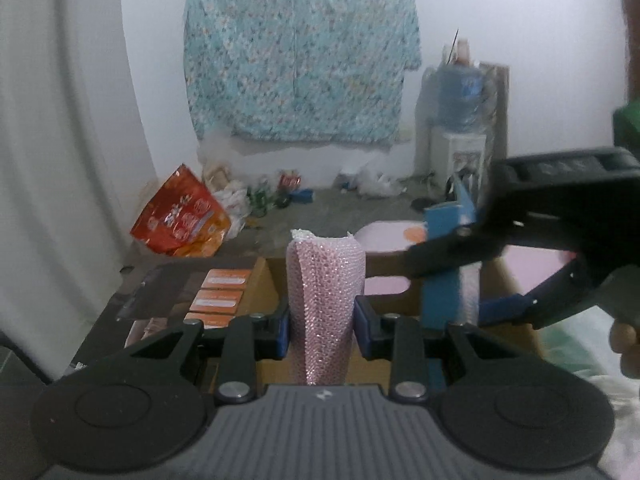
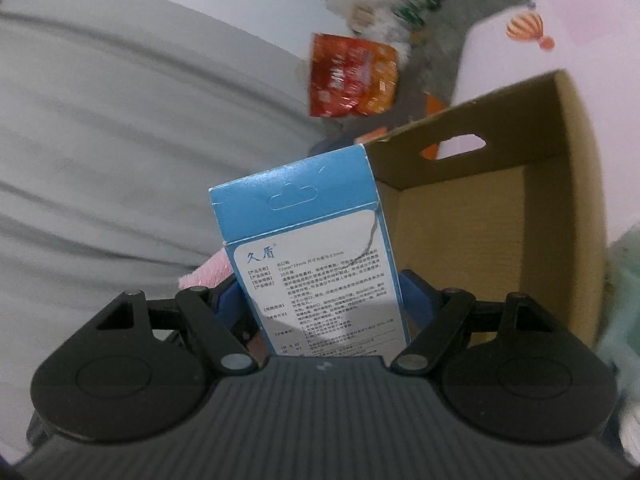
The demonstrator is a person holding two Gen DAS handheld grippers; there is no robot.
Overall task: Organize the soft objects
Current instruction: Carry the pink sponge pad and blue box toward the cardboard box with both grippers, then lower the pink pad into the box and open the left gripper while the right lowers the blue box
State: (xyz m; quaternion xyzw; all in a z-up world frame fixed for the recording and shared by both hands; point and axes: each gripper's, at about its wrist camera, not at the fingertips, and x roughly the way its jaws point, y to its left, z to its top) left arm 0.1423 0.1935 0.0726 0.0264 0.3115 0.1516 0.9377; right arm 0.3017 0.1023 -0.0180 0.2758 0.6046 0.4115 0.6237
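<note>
Left gripper (image 1: pixel 322 320): jaws narrow, clamped on a pink sparkly sponge cloth (image 1: pixel 326 280). Cloth is folded into a cone-like roll; long axis runs along the fingers, pointing fwd and upward in the left wrist view, with the torn white edge at the far end. It is held over the near edge of the cardboard box (image 2: pixel 560 184).

Right gripper (image 2: pixel 320 300): jaws wide, closed on a blue carton (image 2: pixel 312 256). Carton is upright, long axis along the fingers, hang-tab end farthest from the gripper, printed white label facing the camera. It is held at the box's left wall, approx. over the rim.

Cardboard box: open-topped, with a handle cut-out in the far wall. The interior seen in the right wrist view is bare cardboard; the rest is hidden behind the carton. Orange-labelled packs (image 1: pixel 220 292) are seen on the box's left side; whether inside or on a flap cannot be told.

Red snack bag (image 1: pixel 184 216) lies on the floor beyond the box, well apart.
</note>
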